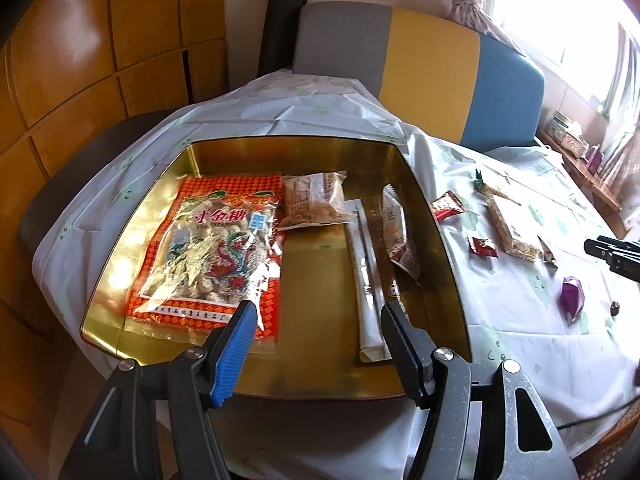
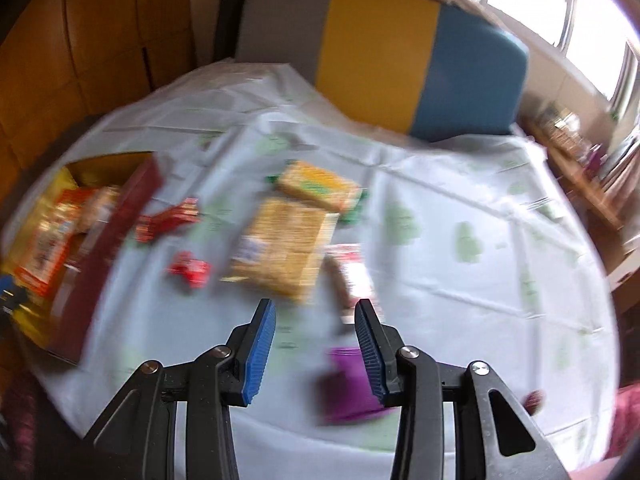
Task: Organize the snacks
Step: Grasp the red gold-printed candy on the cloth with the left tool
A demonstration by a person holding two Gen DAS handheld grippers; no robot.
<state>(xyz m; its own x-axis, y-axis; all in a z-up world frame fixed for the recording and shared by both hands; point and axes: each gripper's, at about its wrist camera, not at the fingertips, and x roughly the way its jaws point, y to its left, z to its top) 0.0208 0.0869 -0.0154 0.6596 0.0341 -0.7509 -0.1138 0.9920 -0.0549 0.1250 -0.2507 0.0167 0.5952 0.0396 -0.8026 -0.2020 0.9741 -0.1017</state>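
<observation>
Between the left gripper's [image 1: 316, 312] spread, empty jaws, a gold tin [image 1: 320, 376] is seen, with four snacks counted inside. Beyond the right gripper [image 2: 316, 312], likewise spread and empty, six blurred snacks are scattered on the tablecloth [image 2: 460, 280].

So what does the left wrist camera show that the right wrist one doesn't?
Only the left wrist: the gold tin's full inside, with the white sachet and clear pastry pack.
Only the right wrist: the green-ended cracker pack and the tin's red outer wall.
Both: orange candy bag, purple candy, striped chair. Both hand-held grippers open.
</observation>
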